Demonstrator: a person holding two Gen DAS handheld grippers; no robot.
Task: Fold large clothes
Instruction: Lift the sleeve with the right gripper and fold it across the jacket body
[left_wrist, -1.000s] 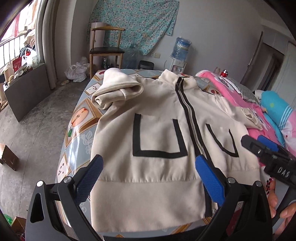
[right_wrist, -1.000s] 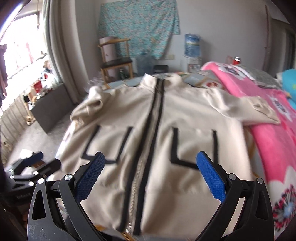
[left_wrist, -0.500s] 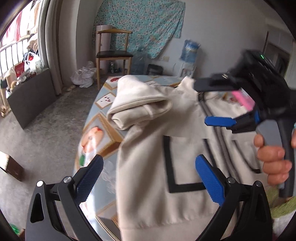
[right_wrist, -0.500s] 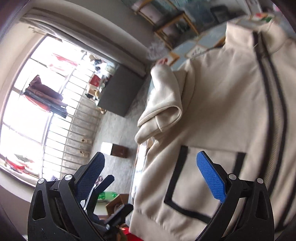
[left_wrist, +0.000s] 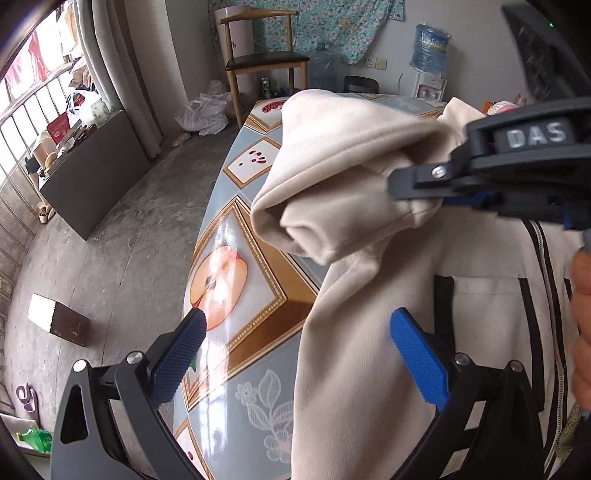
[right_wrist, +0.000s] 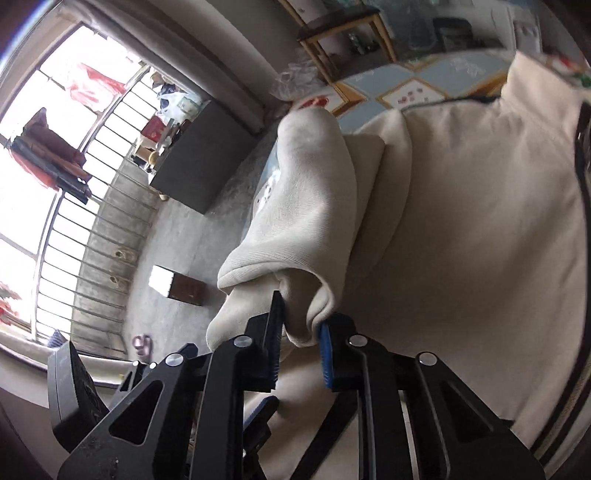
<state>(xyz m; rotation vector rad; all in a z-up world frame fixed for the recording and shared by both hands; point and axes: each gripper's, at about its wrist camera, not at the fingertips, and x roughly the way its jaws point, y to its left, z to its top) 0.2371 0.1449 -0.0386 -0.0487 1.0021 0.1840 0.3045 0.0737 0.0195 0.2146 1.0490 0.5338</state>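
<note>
- The right tool (right_wrist: 301, 341) is closing on the bunched cuff end of the cream jacket's sleeve (right_wrist: 306, 221); a fold of that cloth sits between its blue pads, which press in on it from both sides.
- The left tool (left_wrist: 295, 354) stands wide open with nothing in it. One finger hangs over the bare patterned worktop (left_wrist: 236, 280), the other over the jacket's side edge, low on the body.
- The jacket (left_wrist: 480, 332) lies front up on the worktop, zip and black pocket outlines showing. Its long axis runs away from both tools, towards the collar at the far end.
- The sleeve is doubled back in a loose roll at the jacket's outer edge, by the worktop's edge. From the right tool it stretches up and away towards the shoulder.
- The move probably turns on this: the sleeve's free end is with the right tool, and the jacket body lies beside it, towards the zip. Carrying the cuff that way would lay the sleeve across the chest.
- The left tool is the nearer to the hem and side seam, so it seems best placed to take that edge.
</note>
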